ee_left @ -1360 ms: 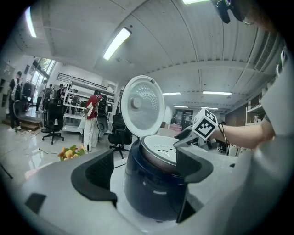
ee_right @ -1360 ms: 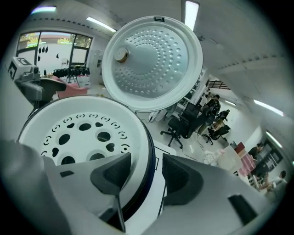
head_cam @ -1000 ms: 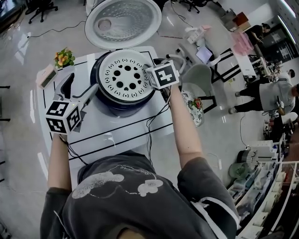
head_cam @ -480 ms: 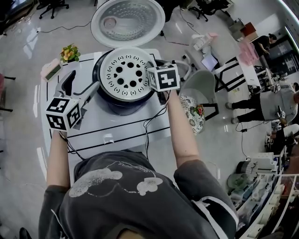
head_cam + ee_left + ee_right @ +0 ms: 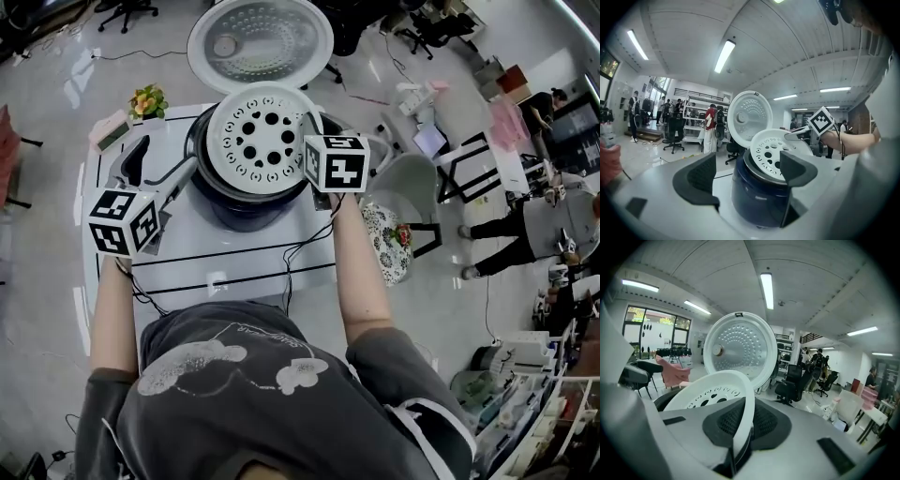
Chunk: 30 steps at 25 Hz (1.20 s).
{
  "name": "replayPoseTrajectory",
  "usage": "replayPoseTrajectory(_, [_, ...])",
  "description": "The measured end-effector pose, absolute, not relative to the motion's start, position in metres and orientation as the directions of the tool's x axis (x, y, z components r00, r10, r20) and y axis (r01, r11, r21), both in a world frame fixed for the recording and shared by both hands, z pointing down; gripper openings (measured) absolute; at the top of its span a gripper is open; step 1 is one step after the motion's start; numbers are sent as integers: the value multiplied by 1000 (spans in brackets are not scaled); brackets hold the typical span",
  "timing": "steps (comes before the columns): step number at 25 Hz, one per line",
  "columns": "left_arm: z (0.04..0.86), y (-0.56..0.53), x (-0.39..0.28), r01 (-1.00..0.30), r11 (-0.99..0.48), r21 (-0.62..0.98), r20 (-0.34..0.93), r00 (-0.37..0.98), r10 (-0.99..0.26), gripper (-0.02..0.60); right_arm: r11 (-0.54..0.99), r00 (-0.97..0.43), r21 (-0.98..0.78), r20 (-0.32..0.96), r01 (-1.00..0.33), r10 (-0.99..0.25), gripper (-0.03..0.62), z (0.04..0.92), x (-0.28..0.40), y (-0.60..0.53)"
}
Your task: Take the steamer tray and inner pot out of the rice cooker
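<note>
The steamer tray is a round, shallow disc of matte white plastic, pierced with a ring of large round holes and an outer ring of short slots; being round, it has no long axis. It sits tilted over the mouth of the rice cooker, its edge on the right gripper's side raised and its far edge low at the opening, so that the holed face tips toward the left gripper. The cooker's body is glossy dark blue and barrel-shaped; a grey rim shows just under the tray, though what lies inside is hidden. The lid stands open behind, its inner plate dull metal with dimples. The right gripper has just been closing, and its ribbed black pads now clamp the tray's thin white rim. The left gripper's jaws stand apart, holding nothing, with the cooker's body seen between them. The cooker stands on a white table marked with black lines.
</note>
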<state>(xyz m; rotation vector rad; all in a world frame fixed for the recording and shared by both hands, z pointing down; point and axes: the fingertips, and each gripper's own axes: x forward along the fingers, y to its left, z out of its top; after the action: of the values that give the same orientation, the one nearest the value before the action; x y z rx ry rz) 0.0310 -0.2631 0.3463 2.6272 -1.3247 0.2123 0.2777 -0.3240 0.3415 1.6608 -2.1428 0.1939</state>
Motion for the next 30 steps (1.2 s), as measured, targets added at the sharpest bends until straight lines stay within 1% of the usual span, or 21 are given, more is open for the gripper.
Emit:
replayPoseTrajectory(8, [340,-245,12,-869,-486,89,201,494,-846,417,349,-339,-27,324,-937,-883,44,312,280,-316])
replayPoseTrajectory(13, [330,-234,-3,-905,-417,78,179,425,-887,417,449,-450,-74,293,-891,-844,44,291,257,-309])
replayPoseTrajectory(22, [331,-201,-112,-953,-296,70,172,304,-937,417,583,-569,-37,275,-811,-775,44,286,127,-301])
replayPoseTrajectory(30, [342,-187,-222,-971,-205,123,169,224,-960,417,642,-624,-41,292,-766,-725,44,299,7,-300])
